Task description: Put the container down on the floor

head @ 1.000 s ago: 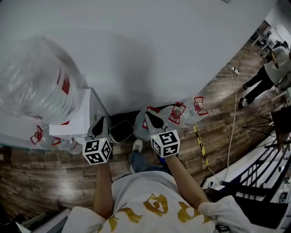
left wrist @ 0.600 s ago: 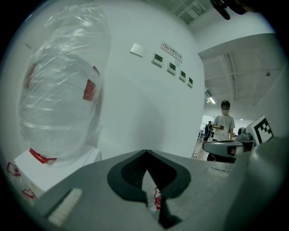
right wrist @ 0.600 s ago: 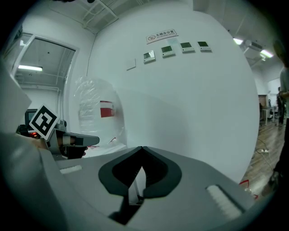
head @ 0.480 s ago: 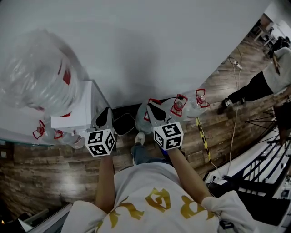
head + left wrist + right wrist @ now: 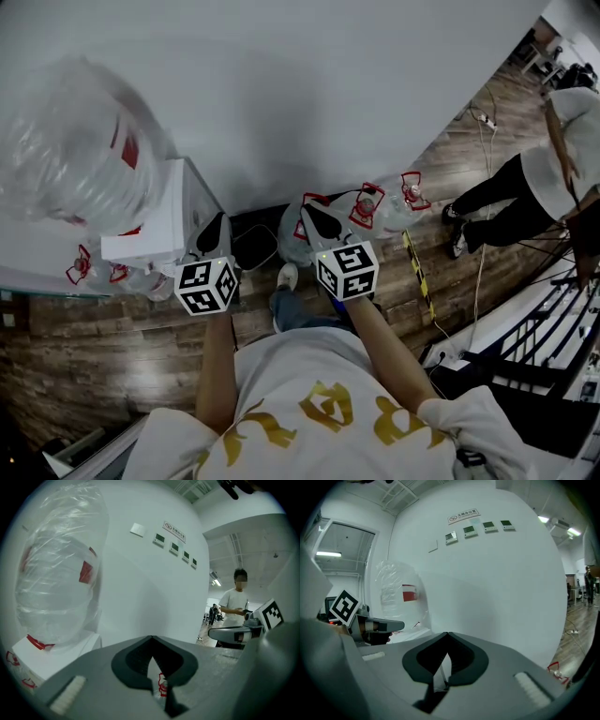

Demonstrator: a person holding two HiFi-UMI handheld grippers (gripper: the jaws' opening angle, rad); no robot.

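Plainly the container [image 5: 80, 155], a big clear jug, stands upright on a white cabinet [image 5: 159, 234] at the head view's upper left, not yet on the floor [image 5: 112, 347]. It lies left of both grippers. The left gripper [image 5: 214, 232] is nearer than the right gripper [image 5: 314, 225], and both pairs of jaws are closed on nothing.

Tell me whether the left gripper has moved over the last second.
No. The left gripper keeps its place beside the black tray; only the camera shifted.
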